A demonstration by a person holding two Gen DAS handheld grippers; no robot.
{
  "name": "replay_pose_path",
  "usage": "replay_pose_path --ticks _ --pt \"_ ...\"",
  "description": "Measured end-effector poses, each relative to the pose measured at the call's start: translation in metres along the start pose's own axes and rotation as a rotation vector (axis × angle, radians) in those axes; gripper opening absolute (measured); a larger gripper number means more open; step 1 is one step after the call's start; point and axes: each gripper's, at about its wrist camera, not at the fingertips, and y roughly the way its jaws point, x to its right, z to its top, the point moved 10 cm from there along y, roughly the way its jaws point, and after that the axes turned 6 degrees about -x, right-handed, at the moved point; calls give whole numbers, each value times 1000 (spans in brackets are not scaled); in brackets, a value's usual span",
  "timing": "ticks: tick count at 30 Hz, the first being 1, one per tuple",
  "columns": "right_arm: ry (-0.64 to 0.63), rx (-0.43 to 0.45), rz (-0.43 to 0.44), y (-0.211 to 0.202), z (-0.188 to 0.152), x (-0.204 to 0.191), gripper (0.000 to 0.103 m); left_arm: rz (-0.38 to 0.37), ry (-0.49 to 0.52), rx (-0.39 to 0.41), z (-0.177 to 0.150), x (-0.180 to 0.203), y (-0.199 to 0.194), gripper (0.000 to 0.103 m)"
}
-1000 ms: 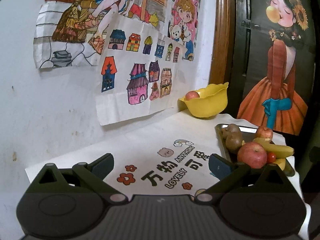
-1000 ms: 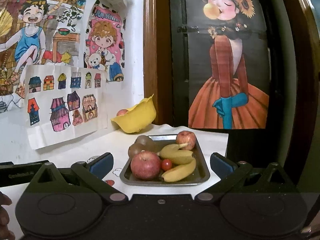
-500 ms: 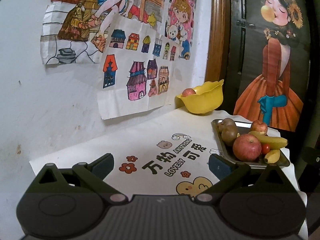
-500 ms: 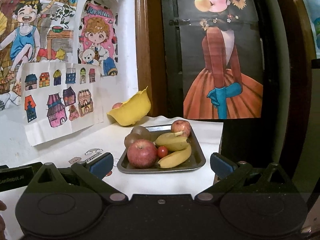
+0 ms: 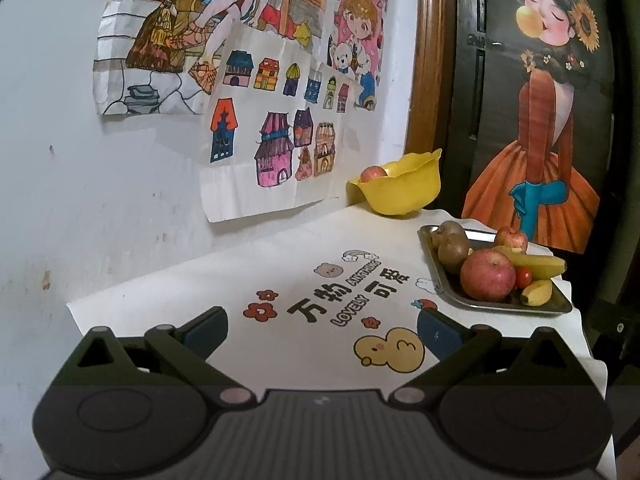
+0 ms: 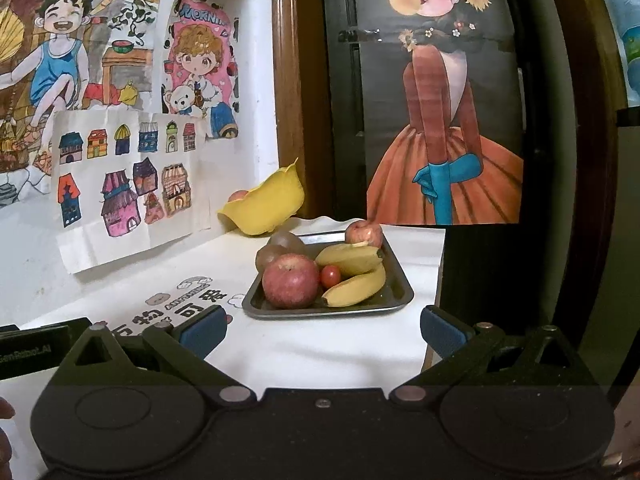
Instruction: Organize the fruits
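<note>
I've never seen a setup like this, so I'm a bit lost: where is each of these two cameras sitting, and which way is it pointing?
Left wrist view: sits on the left claw, looking along its open fingers across the printed tablecloth toward the drawing-covered wall; the metal tray lies off to the right.
Right wrist view: sits on the right claw, open, facing the tray head-on; fingertips show at the left edge.
Shared: the tray of fruit, the yellow bowl holding an apple, and the poster of a girl in an orange dress.
</note>
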Motion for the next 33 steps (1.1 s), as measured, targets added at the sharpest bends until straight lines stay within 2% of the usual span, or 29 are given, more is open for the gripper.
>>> replay_pose_path --ticks 20,33 --pt "-23 -63 16 0 -21 -8 102 -8 2 -25 -10 -2 -2 103" --pt "-28 -84 20 3 -23 -9 102 -9 4 -36 -12 -2 -1 103"
